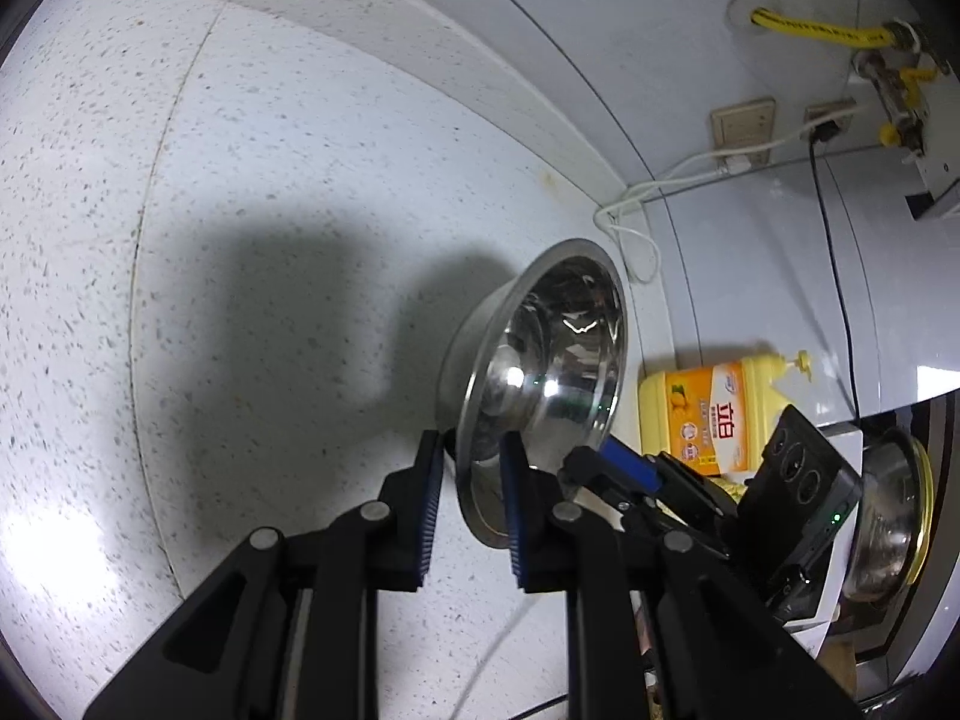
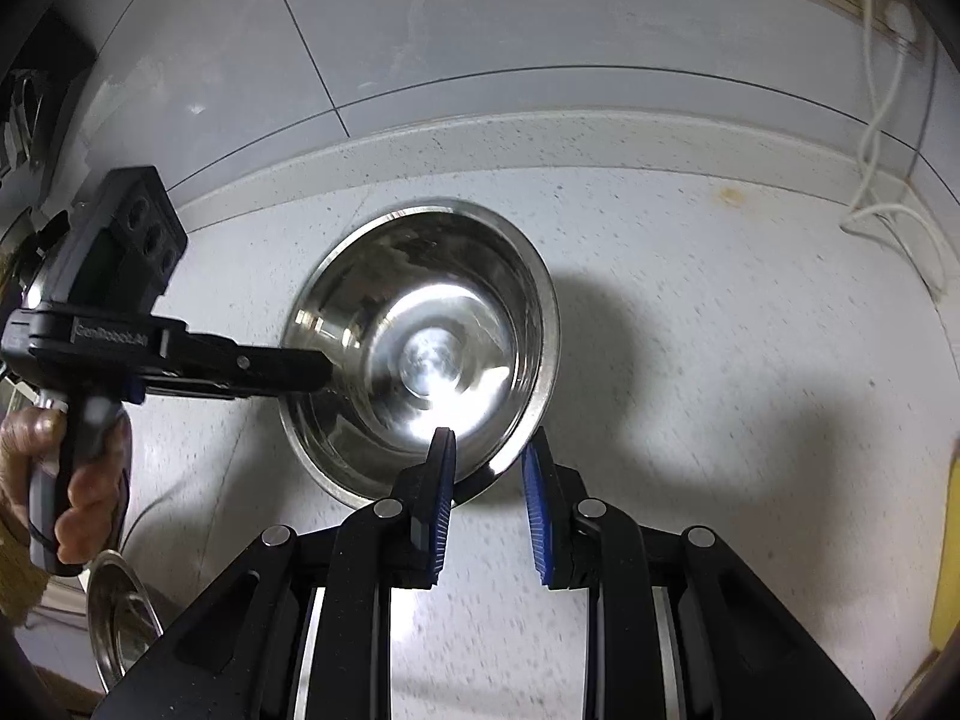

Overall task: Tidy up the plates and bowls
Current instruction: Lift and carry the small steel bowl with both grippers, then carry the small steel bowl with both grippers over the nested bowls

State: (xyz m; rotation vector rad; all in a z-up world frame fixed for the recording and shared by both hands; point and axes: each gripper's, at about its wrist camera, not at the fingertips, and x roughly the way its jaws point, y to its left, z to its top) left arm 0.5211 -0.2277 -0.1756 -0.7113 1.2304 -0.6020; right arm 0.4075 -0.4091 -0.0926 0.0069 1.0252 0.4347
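Observation:
A shiny steel bowl (image 1: 543,378) is held tilted on edge above the speckled counter (image 1: 240,180). My left gripper (image 1: 471,480) has its blue pads on either side of the bowl's rim and is shut on it. In the right wrist view the same bowl (image 2: 432,330) faces the camera, with the left gripper clamped on its left rim (image 2: 300,369). My right gripper (image 2: 486,483) is open, its jaws straddling the bowl's lower rim without closing on it. In the left wrist view the right gripper (image 1: 624,471) reaches in from the right.
A yellow dish soap bottle (image 1: 714,414) stands by the wall. Another steel bowl (image 1: 888,516) sits at the right. A steel plate (image 2: 123,618) lies at the lower left. White cables (image 2: 888,192) hang from wall sockets (image 1: 744,126). A yellow gas hose (image 1: 828,33) runs above.

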